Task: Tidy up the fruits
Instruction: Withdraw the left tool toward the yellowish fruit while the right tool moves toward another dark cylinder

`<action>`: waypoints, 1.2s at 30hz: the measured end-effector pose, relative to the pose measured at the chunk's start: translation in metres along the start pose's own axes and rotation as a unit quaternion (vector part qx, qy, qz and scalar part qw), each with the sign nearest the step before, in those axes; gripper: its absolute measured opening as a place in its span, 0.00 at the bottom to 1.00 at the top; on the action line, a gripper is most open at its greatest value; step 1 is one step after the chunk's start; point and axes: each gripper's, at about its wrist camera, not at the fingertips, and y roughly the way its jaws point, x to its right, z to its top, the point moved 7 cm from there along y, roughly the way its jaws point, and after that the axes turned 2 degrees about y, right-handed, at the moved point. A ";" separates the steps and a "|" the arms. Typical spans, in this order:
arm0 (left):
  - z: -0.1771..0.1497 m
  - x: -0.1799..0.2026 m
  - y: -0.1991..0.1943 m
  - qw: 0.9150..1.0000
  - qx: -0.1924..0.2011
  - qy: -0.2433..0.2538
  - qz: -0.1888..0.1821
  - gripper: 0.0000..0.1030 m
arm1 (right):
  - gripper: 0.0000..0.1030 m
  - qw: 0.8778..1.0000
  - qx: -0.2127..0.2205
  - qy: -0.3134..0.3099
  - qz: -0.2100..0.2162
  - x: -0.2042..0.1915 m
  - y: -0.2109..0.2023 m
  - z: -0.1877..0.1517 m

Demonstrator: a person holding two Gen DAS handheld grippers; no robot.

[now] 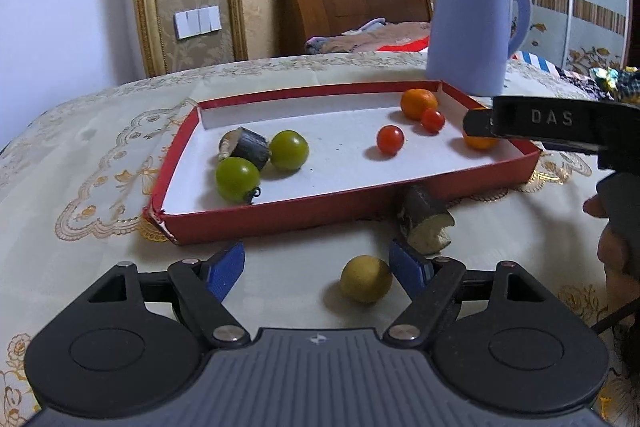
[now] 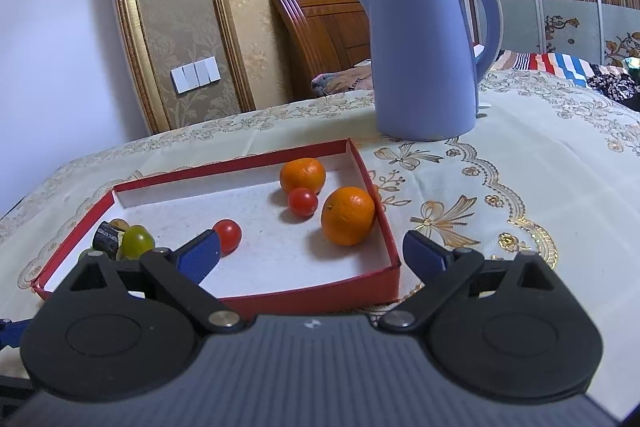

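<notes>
Fruits still loose on the tablecloth are the concern: in the left wrist view a yellow-green round fruit (image 1: 366, 279) lies low and right of centre, just in front of the red tray (image 1: 280, 223), and a dark cut piece with a pale face (image 1: 426, 223) rests against the tray's near wall right above it. The left gripper (image 1: 316, 269) is spread wide with nothing pinched; the round fruit sits just beside its right-hand pad (image 1: 408, 269), well off the midline between the two. Closing from this pose would likely catch the fruit off-centre and send it rolling across the smooth cloth, or shove the cut piece under the tray's edge. The right gripper (image 2: 312, 257) is also spread and empty, hovering over the tray's near right corner in its own view, with the nearer orange (image 2: 348, 215) just ahead between its fingers. A careless dip could knock that orange or the cherry tomatoes (image 2: 303, 202). The blue kettle (image 2: 424, 55) stands behind the tray, upper right, within reach of a sweep.
</notes>
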 end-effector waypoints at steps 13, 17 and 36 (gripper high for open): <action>-0.004 0.010 -0.004 0.999 0.009 0.027 -0.019 0.77 | 0.95 1.000 0.001 0.001 0.000 0.000 0.000 0.000; -0.003 0.013 -0.007 0.999 0.012 0.022 -0.041 0.77 | 0.95 1.000 0.003 -0.001 0.000 0.000 -0.001 0.000; -0.009 0.007 0.004 0.999 -0.014 0.014 -0.035 0.34 | 0.96 1.000 0.012 -0.012 -0.016 -0.001 -0.007 0.000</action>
